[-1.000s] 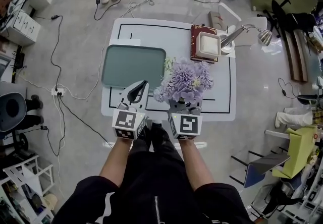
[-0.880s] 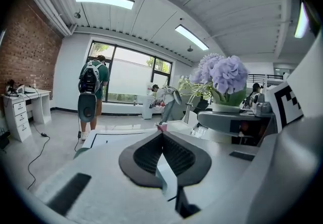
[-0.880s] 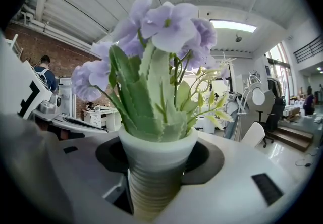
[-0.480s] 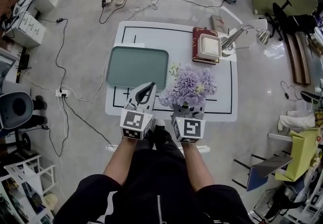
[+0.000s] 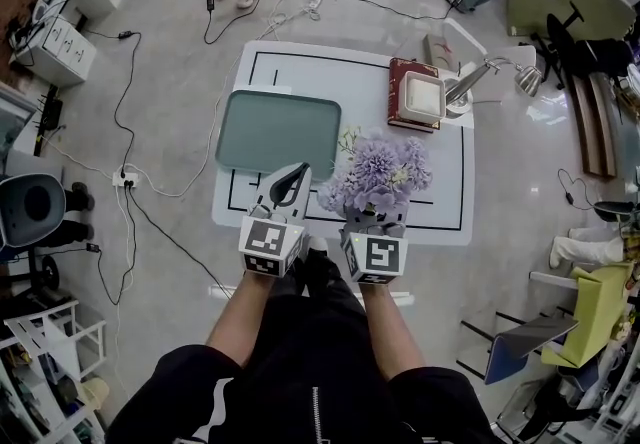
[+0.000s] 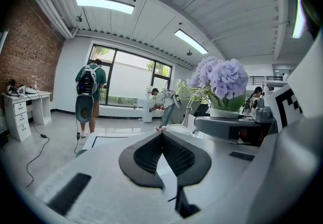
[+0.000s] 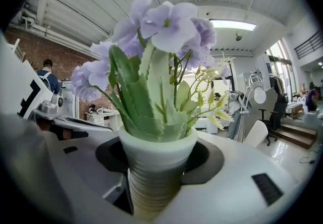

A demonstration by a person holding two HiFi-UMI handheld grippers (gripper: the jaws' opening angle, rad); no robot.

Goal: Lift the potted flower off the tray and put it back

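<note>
While the right gripper (image 5: 373, 219) is clamping the potted flower (image 5: 378, 175) aloft right of the tray (image 5: 280, 132), a leftward set-down is looming; left gripper (image 5: 287, 184) idling closed, empty.

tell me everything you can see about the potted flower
The potted flower stands upright in the right gripper, whose jaws clamp the ribbed lower part of its off-white pot, below a smooth flared rim. Pale purple blooms, toothed green leaves and thin yellowish sprigs rise from it; all look artificial. In the head view it is off the green tray, to that tray's right, above the near part of the white table. Nothing else touches it.
</note>
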